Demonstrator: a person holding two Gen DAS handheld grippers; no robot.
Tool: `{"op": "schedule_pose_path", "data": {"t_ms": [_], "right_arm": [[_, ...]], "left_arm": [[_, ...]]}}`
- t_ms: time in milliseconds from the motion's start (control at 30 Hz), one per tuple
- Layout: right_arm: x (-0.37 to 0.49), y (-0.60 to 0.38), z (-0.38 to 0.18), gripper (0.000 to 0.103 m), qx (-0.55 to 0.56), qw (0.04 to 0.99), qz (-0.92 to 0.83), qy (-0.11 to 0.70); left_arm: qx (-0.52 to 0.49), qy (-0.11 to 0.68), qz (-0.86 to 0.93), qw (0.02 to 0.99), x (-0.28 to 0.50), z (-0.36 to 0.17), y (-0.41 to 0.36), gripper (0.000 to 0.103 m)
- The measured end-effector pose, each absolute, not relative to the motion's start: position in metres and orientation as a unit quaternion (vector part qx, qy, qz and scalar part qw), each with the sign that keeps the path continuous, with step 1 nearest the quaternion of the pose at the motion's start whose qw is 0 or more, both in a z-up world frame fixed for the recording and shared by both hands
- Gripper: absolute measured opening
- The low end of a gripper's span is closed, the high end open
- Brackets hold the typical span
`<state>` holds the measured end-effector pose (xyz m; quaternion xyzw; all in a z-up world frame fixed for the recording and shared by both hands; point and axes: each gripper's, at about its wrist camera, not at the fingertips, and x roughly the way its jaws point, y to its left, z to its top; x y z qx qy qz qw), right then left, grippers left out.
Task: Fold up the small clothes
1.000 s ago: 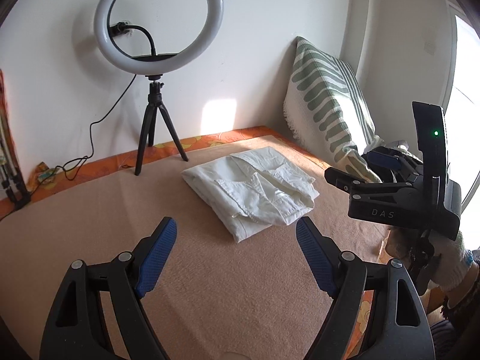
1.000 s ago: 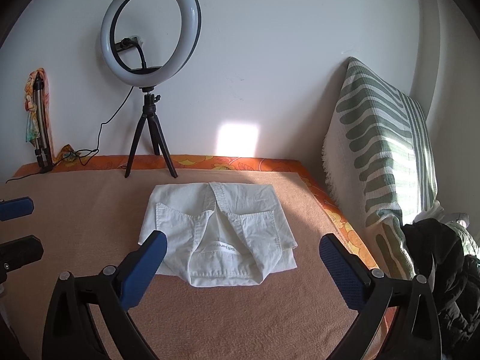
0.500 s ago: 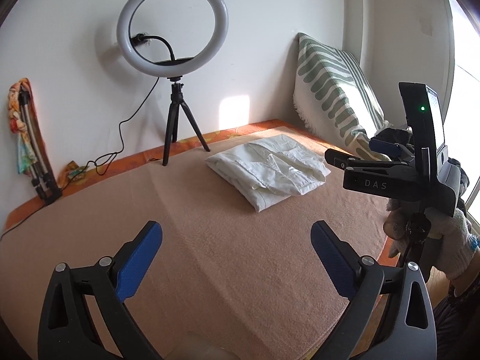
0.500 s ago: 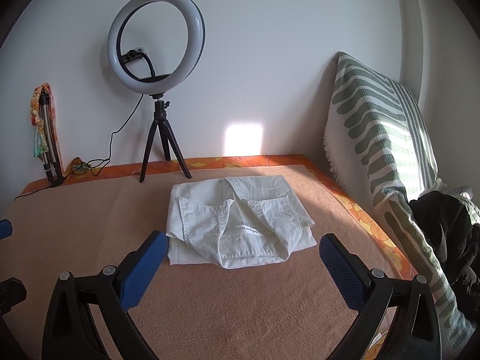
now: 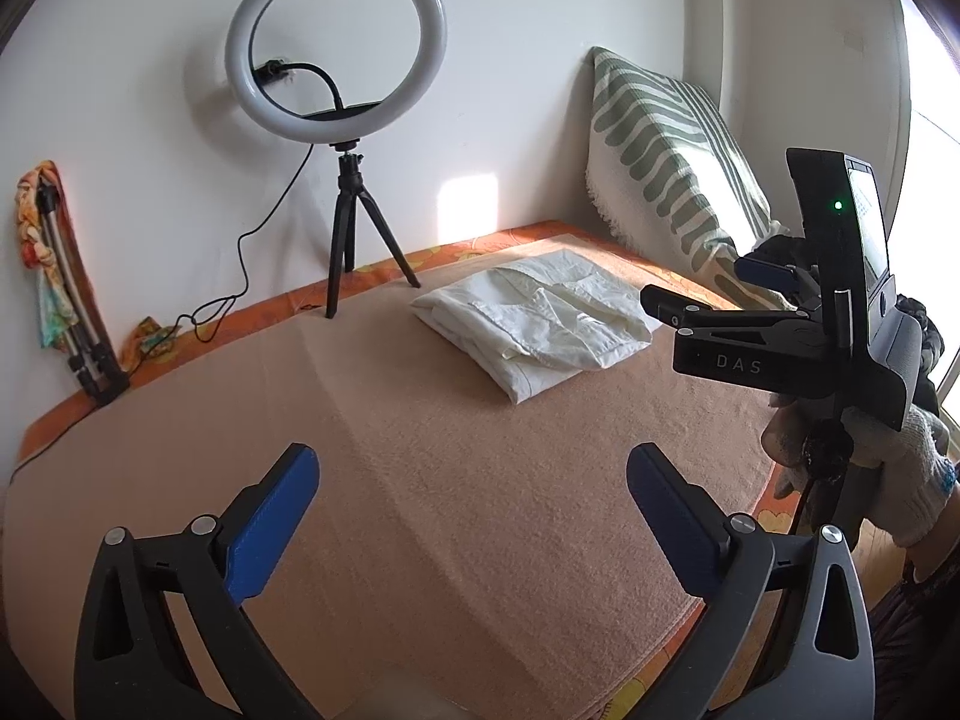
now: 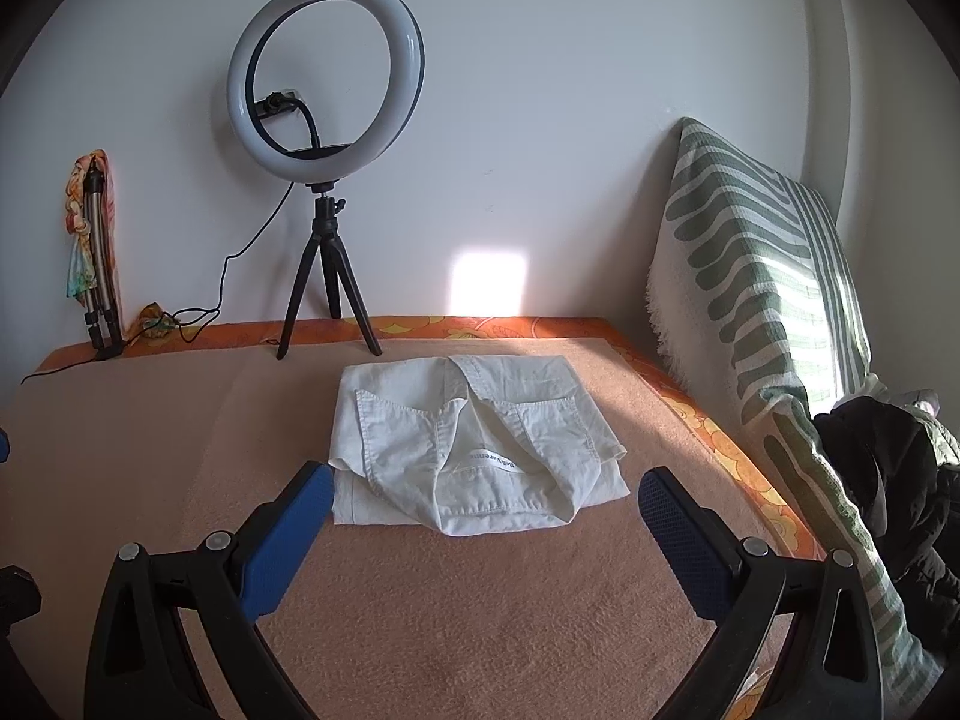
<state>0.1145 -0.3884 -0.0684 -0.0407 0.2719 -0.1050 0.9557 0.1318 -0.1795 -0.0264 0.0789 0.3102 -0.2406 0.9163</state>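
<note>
Your left gripper and right gripper both hover with fingers spread wide and empty over the peach blanket, the folded white shirt lying beyond, before the ring light.

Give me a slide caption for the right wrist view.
Open right gripper facing a folded white shirt on the peach blanket, ring light behind.
</note>
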Motion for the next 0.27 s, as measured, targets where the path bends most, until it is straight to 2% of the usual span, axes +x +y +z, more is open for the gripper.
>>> {"op": "schedule_pose_path", "data": {"t_ms": [267], "right_arm": [[0.1179,-0.3903,-0.0702,0.103,-0.041,0.954,-0.106,0.277]], "left_arm": [[0.078,0.282,-0.242,0.925,0.1256,-0.0270,-0.1705,0.102]]}}
